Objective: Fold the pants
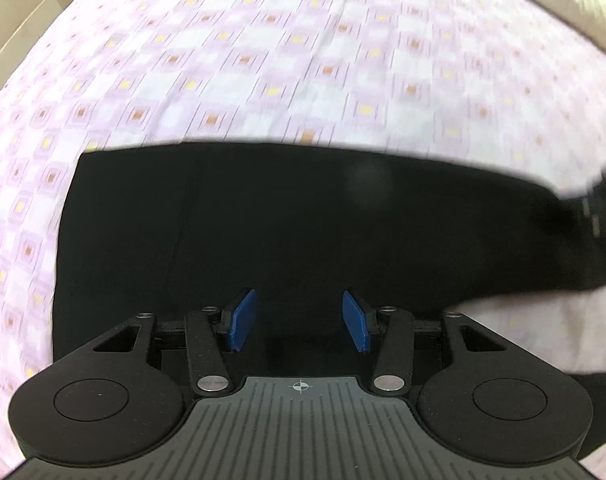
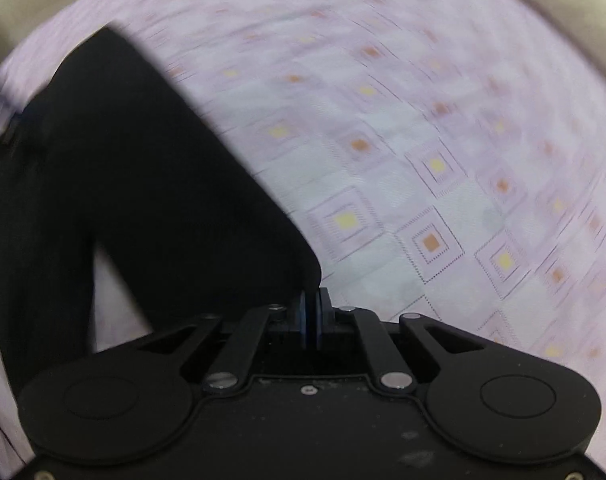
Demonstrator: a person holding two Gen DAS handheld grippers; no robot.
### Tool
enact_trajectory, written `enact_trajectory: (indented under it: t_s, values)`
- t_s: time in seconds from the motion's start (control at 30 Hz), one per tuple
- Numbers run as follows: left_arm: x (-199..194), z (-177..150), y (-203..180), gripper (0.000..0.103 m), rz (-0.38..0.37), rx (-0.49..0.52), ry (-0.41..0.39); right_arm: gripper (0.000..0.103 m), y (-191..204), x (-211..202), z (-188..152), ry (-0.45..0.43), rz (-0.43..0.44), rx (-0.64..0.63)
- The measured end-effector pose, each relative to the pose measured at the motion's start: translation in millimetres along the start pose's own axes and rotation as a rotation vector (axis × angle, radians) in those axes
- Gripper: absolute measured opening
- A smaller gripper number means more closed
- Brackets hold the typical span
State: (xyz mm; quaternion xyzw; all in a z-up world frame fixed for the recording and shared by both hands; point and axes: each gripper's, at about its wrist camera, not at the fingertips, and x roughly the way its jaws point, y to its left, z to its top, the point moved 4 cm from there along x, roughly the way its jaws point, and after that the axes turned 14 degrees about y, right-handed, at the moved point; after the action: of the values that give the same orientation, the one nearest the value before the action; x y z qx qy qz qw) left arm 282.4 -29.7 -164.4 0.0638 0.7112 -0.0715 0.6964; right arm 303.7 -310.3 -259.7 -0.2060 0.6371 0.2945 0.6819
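Left wrist view: left gripper (image 1: 301,326) spread above black pants (image 1: 287,224). Right gripper (image 2: 314,316) clamps pants' edge on checked sheet (image 2: 443,140).

The black pants (image 1: 303,232) are cut off at the right edge of the left wrist view, where a dark object (image 1: 599,208) is too blurred to be identified. In the right wrist view the patterned bedsheet (image 2: 423,140) is smeared by motion blur.

The left gripper (image 1: 301,326) points steeply down, blue pads parted. The right gripper (image 2: 313,320) likewise, pads pressed together.
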Motion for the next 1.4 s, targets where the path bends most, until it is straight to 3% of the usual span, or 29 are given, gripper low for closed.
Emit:
enact_trajectory:
  t_s: [0.13,0.3,0.43,0.6,0.73,0.83,0.93,0.97,1.0,1.07,1.2,1.33,1.4]
  values:
    - [-12,27,-4,0.047,-0.089,-0.035,-0.015,0.006,48,-29,-32,-0.063,-0.077,-0.065]
    - [-14,54,-5,0.048,-0.196,-0.12,0.013,0.006,107,-35,-72,-0.085,-0.142,-0.125]
    - [7,67,-1,0.048,-0.208,-0.174,0.099,0.006,129,-31,-88,-0.085,-0.177,-0.122]
    - [34,81,0,0.048,-0.21,-0.201,0.193,0.006,123,-30,-85,-0.094,-0.198,-0.099]
    - [34,89,-1,0.048,-0.228,-0.242,0.186,0.006,128,-39,-92,-0.095,-0.202,-0.102]
    - [34,98,-4,0.048,-0.204,-0.239,0.184,0.006,130,-41,-95,-0.096,-0.202,-0.111]
    - [50,102,-11,0.047,-0.138,-0.186,0.259,0.006,134,-41,-96,-0.101,-0.21,-0.115]
    - [58,102,-14,0.043,-0.104,-0.154,0.289,0.006,136,-39,-97,-0.101,-0.208,-0.113]
    - [62,101,-14,0.026,-0.06,-0.147,0.292,0.006,136,-38,-96,-0.102,-0.21,-0.112]
    - [56,100,-12,0.007,-0.029,-0.159,0.251,0.006,139,-39,-97,-0.102,-0.221,-0.112]
    - [18,71,3,0.004,-0.093,-0.174,0.115,0.006,141,-52,-101,-0.115,-0.245,-0.081]
    - [-27,-5,15,0.003,-0.141,-0.136,-0.023,0.006,159,-75,-117,-0.149,-0.265,-0.022]
    - [-38,-48,21,0.003,-0.149,-0.136,-0.041,0.006,176,-83,-130,-0.154,-0.277,0.004]
